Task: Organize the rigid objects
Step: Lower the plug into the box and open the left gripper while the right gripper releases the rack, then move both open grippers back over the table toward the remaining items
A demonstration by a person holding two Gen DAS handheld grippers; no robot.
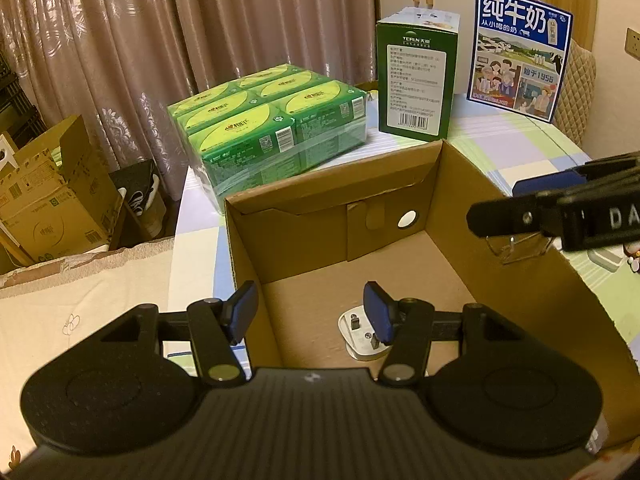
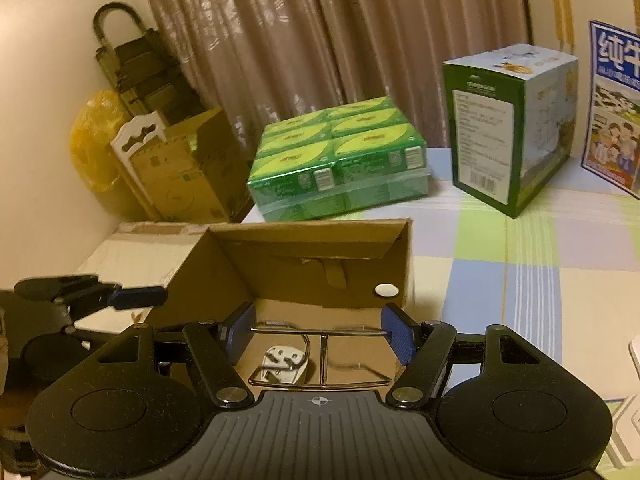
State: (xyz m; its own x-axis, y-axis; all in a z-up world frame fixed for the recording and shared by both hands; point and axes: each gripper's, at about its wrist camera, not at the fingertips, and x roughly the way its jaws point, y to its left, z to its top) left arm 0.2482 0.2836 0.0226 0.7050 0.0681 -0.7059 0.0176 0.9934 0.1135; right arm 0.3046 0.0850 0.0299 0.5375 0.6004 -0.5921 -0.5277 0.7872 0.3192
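An open brown cardboard box [image 1: 400, 216] sits on a pastel checked tablecloth [image 2: 532, 264]. On the box floor lies a white plastic wall plug [image 1: 360, 338] with its metal pins facing up.

The left gripper [image 1: 310, 312] hangs over the near left corner of the box, its blue-padded fingers [image 1: 244, 308] moderately apart with nothing between them; the left wall of the box passes under the gap.

The right gripper [image 2: 318, 330] reaches over the right rim, and a bent chrome wire rack [image 2: 320, 356] spans the gap between its fingers. Its pads appear to meet the wire ends, though whether they press on them I cannot tell. In the left wrist view the wire piece [image 1: 516, 246] hangs just below that gripper's fingertip, above the box's right wall.

Beyond the box stand a shrink-wrapped pack of green cartons [image 1: 272, 128], a tall green and white carton [image 1: 416, 76] and, farthest right, a blue milk carton [image 1: 520, 52]. Brown curtains [image 1: 160, 40] hang behind.
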